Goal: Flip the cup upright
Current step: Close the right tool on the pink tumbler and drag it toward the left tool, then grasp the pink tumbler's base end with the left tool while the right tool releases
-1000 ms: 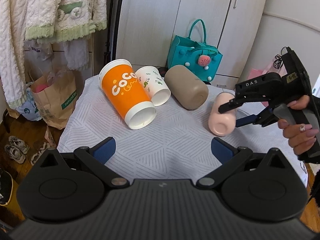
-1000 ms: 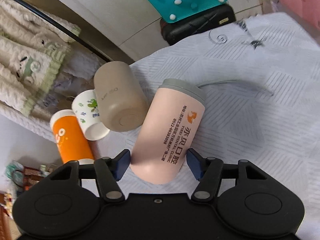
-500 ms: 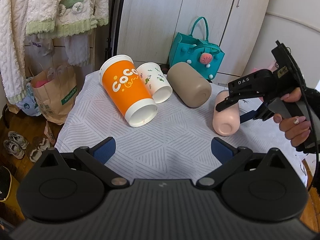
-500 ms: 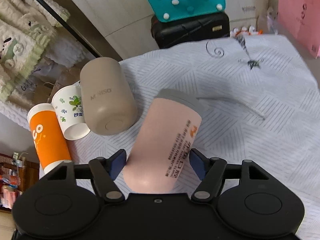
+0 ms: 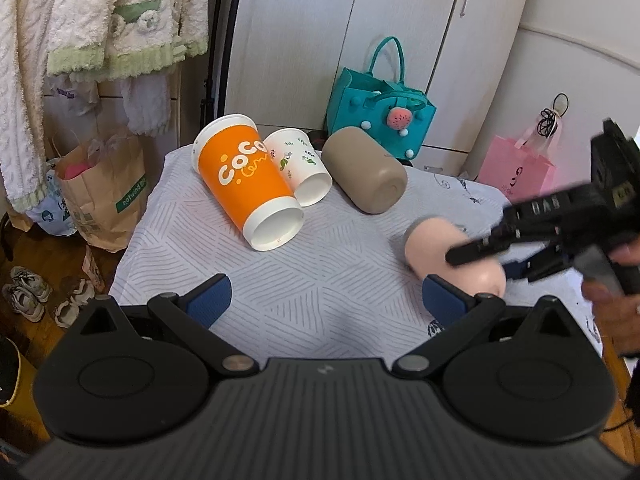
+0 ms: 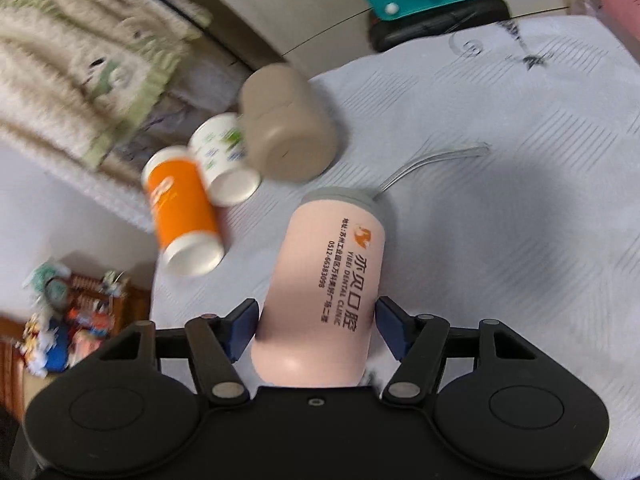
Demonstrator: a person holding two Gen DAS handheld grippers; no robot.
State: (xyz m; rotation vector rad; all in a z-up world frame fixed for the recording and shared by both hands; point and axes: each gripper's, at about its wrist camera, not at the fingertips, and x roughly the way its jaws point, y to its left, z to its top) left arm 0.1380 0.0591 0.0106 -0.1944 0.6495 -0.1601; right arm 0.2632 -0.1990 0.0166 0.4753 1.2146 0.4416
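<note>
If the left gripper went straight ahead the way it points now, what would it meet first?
Probably the bare tablecloth first; nothing lies between its open fingers. Further along that line lies the orange cup, though depth is hard to judge.

Pink cup [image 6: 324,292] smooth, satin sheen, printed text, matt grey band at the far end; tan cup [image 5: 366,168] smooth matt; orange cup [image 5: 248,180] and white cup [image 5: 298,164] look like paper, slightly glossy print. Table [image 5: 312,264] covered in pale cloth with a ribbed, quilted line texture; right gripper [image 6: 316,320] and left gripper [image 5: 324,300] are matt black plastic with ridged housing, blue rubbery-looking pads, small metal pivot pins. Fluffy knit garments [image 5: 120,12], brown paper bag [image 5: 100,192], teal felt-like bag [image 5: 380,120], glossy-smooth cabinet doors [image 5: 320,20], wood floor [image 5: 40,256].
</note>
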